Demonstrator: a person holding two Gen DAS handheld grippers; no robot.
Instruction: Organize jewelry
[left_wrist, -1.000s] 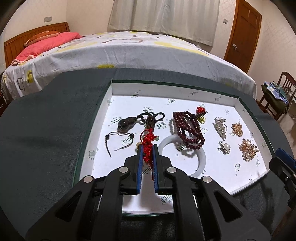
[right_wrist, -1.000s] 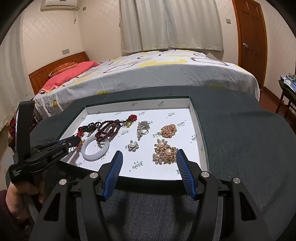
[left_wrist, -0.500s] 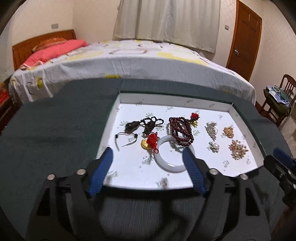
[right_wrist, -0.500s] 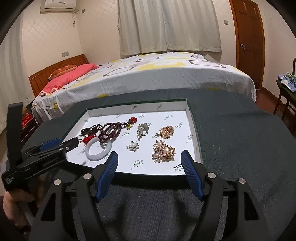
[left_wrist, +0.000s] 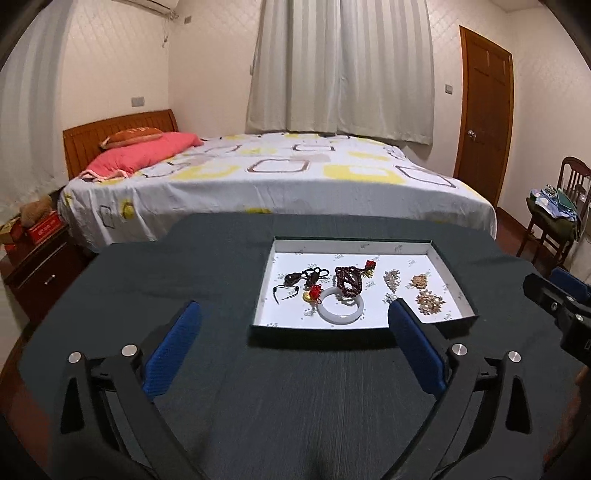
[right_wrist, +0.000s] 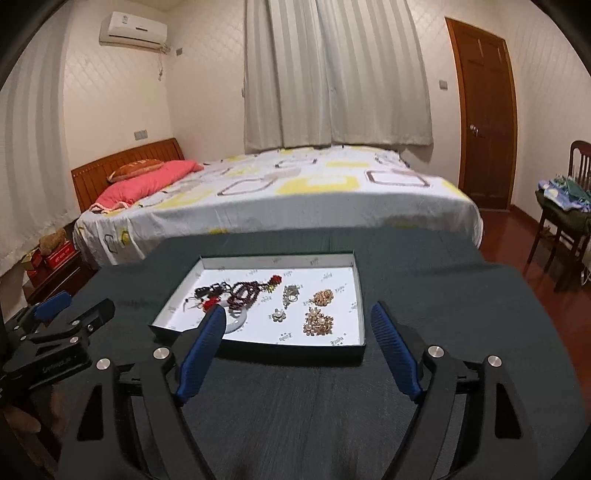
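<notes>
A shallow white-lined tray (left_wrist: 453, 277) (right_wrist: 357, 291) sits on the dark table. In it lie a dark pendant on a cord (left_wrist: 292, 277), a red knot charm (left_wrist: 315, 291) (right_wrist: 210, 302), a white bangle (left_wrist: 341, 309) (right_wrist: 236, 321), dark red beads (left_wrist: 347, 280) (right_wrist: 245, 291), silver brooches (left_wrist: 391, 277) (right_wrist: 291, 293) and gold pearl brooches (left_wrist: 430, 302) (right_wrist: 318, 322). My left gripper (left_wrist: 293, 338) is open and empty, well back from the tray. My right gripper (right_wrist: 297, 341) is open and empty at the tray's near edge.
The dark cloth table (left_wrist: 147, 280) spreads round the tray. A bed (left_wrist: 280, 173) stands behind it, a nightstand (left_wrist: 40, 254) at left, a door (left_wrist: 484, 122) and a chair with clothes (left_wrist: 554, 210) at right.
My left gripper has let go of the red knot charm, opened wide and drawn back and up from the tray. My right gripper has also drawn back, still open.
</notes>
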